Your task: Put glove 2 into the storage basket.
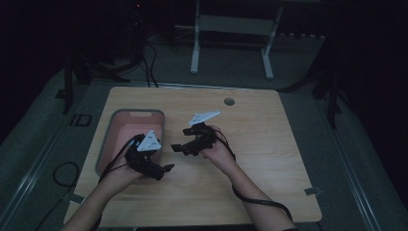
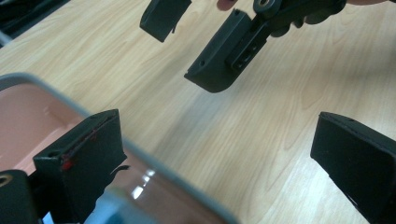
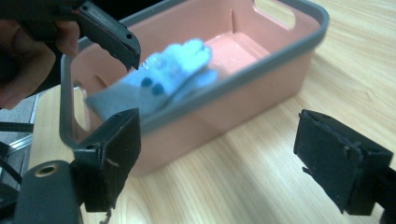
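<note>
Wooden table, pale grain, rounded corners. Pink plastic bin, grey rim, rectangular, at table's left. Right gripper beside bin: jaws wide apart, empty. Left gripper at bin's near corner: jaws wide apart, empty. Light-blue dotted cloth, soft, crumpled, inside bin.

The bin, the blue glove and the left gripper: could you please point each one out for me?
bin [image 3: 280, 58], right gripper view, on its grey rim.
blue glove [image 3: 177, 70], right gripper view, on the palm, inside the bin.
left gripper [image 2: 219, 154], left gripper view, midway between its open jaws.
</note>
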Demonstrator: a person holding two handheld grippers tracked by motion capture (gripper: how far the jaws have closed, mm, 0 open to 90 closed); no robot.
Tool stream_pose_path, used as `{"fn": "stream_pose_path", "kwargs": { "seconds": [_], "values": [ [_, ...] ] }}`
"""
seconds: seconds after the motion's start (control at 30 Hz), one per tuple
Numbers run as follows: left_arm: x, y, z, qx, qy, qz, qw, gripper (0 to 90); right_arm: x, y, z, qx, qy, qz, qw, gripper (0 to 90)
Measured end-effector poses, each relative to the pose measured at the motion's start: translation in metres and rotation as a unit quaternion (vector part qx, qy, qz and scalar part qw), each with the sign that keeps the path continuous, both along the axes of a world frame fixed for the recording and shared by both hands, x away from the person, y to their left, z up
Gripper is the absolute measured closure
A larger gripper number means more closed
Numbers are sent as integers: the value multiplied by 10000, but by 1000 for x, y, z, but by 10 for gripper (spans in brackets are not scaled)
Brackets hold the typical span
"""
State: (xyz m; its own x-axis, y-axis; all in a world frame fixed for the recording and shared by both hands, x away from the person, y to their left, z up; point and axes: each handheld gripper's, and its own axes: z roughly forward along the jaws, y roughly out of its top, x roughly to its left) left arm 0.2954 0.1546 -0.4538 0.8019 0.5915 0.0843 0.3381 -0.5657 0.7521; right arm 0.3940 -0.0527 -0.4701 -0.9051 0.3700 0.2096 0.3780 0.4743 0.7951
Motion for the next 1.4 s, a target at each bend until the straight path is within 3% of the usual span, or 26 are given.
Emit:
{"fn": "stream_pose_path", "kwargs": {
  "seconds": [0.5, 0.7, 0.9, 1.13, 1.4],
  "values": [
    [-4, -57, -15, -178, 162, -598, 9979, 30, -10, -55, -20, 42, 90, -140, 9999, 141],
    [-3, -78, -27, -129, 275, -847, 9959, 30, -14, -76, -30, -119, 34, -224, 9997, 140],
    [-3, -93, -38, -166, 329, -1021, 9941, 30, -18, -98, -41, -128, 108, -329, 9993, 141],
    [-3, -108, -52, 17, 411, -1256, 9912, 30, -22, -118, -53, -140, 97, -431, 9989, 141],
    [-7, -122, -64, -28, 326, -1515, 9879, 30, -30, -135, -61, -264, 41, -542, 9982, 141]
  ]
}}
